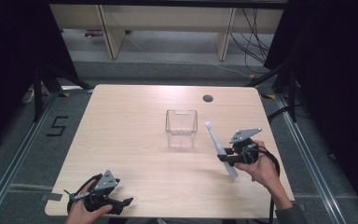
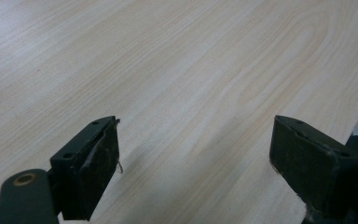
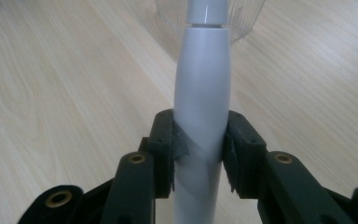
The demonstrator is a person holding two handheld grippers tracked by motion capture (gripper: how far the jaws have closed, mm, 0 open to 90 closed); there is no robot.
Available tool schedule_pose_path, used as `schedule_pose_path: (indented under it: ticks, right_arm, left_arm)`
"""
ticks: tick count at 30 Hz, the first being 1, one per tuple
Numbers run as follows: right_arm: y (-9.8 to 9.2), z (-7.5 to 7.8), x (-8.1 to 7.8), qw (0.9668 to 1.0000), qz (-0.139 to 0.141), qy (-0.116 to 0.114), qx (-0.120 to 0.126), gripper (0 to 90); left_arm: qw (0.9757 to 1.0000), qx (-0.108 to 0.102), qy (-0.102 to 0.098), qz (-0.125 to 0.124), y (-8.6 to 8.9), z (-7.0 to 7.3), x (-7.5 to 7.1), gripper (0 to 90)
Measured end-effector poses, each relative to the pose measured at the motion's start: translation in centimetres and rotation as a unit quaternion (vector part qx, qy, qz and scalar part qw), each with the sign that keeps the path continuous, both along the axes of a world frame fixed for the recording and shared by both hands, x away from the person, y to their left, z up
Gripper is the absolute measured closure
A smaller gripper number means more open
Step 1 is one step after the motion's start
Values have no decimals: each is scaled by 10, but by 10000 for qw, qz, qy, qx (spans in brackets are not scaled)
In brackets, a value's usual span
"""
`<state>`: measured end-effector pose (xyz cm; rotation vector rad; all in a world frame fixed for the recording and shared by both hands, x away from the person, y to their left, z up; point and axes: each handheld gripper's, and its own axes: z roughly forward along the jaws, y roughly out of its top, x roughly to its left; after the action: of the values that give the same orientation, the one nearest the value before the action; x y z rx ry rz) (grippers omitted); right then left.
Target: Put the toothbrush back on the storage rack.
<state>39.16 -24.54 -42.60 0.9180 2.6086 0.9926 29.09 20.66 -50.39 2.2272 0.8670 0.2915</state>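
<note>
A long white electric toothbrush (image 1: 220, 149) is held tilted above the table at the right, its head pointing up and toward the clear plastic cup (image 1: 181, 128). My right gripper (image 1: 227, 157) is shut on its handle. In the right gripper view the white handle (image 3: 203, 102) stands between both pads, with the ribbed clear cup (image 3: 242, 21) just beyond it. My left gripper (image 1: 125, 204) rests low at the table's near left corner, open, jaws wide apart over bare wood (image 2: 191, 93) with nothing between them.
The cup stands near the middle of the light wooden table (image 1: 121, 140). A round cable hole (image 1: 208, 98) sits at the far right of the tabletop. Dark frames and floor rails flank the table on both sides.
</note>
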Motion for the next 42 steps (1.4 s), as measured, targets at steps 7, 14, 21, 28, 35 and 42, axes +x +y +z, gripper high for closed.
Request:
schedule_pose_path:
  ticks: [7, 14, 21, 28, 35, 42]
  right_arm:
    - [2, 7, 10, 9994, -87, -122, 320, 670]
    - [3, 8, 29, 9984, -231, -174, 478, 670]
    - [8, 15, 40, 9967, -323, -306, 677, 669]
    - [15, 26, 50, 9954, -299, -512, 750, 669]
    - [24, 37, 56, 9936, -276, -628, 894, 669]
    - [36, 47, 62, 9928, -238, -696, 942, 669]
  left_arm:
    - [10000, -4, 0, 2, 0, 1, 0, 154]
    - [10000, -10, 4, 2, 1, 0, 0, 154]
    - [10000, 0, 7, -5, 1, 0, 0, 154]
    - [10000, -3, 16, -3, 1, 0, 0, 154]
    - [10000, -64, 33, 6, 1, 0, -1, 154]
    - [10000, -14, -8, -25, 0, 1, 1, 154]
